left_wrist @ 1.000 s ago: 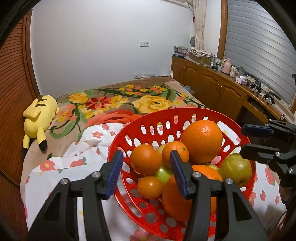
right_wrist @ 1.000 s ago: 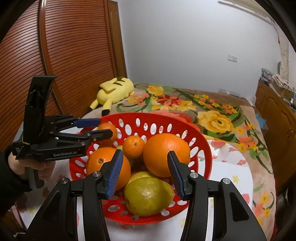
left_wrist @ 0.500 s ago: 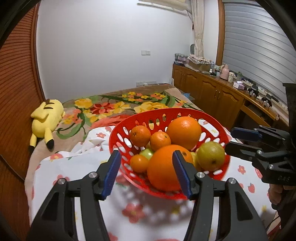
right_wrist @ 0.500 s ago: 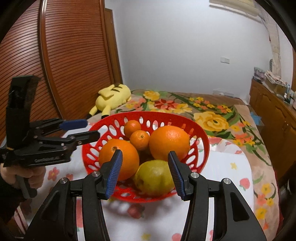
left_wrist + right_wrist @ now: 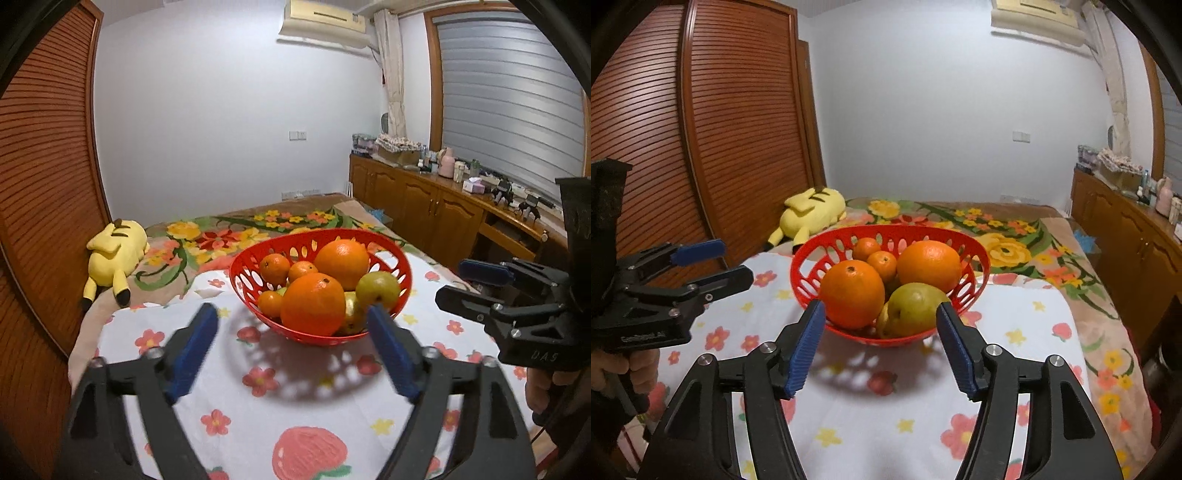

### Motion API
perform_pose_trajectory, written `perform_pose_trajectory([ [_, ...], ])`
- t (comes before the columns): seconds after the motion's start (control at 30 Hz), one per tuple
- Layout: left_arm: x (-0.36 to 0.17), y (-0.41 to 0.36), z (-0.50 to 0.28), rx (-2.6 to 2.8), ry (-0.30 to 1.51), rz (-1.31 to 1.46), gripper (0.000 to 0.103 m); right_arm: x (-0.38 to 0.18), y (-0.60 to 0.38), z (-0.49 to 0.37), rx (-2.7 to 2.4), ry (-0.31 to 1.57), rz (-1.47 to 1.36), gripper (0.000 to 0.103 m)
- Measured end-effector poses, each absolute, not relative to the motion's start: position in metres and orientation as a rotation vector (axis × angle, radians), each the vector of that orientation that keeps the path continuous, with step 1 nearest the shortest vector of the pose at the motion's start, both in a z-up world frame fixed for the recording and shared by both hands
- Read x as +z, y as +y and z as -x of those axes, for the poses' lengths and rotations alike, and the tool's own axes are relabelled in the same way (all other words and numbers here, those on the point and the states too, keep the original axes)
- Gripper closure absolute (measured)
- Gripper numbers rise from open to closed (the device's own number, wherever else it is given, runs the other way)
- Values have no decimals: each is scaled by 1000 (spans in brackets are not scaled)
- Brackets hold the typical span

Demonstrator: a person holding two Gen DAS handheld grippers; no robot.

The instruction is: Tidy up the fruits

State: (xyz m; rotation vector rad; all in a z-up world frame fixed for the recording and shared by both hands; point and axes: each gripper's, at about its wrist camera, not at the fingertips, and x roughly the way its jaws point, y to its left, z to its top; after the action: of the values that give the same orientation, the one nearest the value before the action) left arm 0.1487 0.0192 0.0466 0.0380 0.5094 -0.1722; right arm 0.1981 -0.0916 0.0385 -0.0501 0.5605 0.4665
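Note:
A red perforated basket (image 5: 400,266) stands on a white flowered cloth; it also shows in the right wrist view (image 5: 812,258). It holds two large oranges (image 5: 312,303) (image 5: 852,293), several small oranges (image 5: 274,266) and green-yellow pears (image 5: 377,288) (image 5: 916,308). My left gripper (image 5: 291,347) is open and empty, back from the basket's near side. My right gripper (image 5: 881,341) is open and empty, just short of the basket. Each gripper shows in the other's view: the right (image 5: 480,284) beside the basket, the left (image 5: 709,266) to its left.
The flowered cloth (image 5: 295,413) covers the bed end. A yellow plush toy (image 5: 112,254) lies at the left by the slatted wooden doors (image 5: 701,147). A wooden cabinet (image 5: 436,206) with small items lines the right wall.
Both grippers have pulled back from the basket, which now looks smaller and farther. More cloth shows in front. The jaws stand wider apart.

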Motion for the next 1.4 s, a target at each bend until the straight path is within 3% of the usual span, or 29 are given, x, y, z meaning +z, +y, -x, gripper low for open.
perform_pose_trajectory([
  [0.1, 58, 19, -137, -166, 480, -34, 6, 45, -94, -187, 457, 535, 47, 32],
  [0.33, 75, 22, -112, -91, 433, -30, 5, 65, -102, -166, 413, 468, 31, 18],
  [1.4, 60, 33, -78, -57, 449, 25, 5, 73, -115, -135, 381, 390, 14, 17],
])
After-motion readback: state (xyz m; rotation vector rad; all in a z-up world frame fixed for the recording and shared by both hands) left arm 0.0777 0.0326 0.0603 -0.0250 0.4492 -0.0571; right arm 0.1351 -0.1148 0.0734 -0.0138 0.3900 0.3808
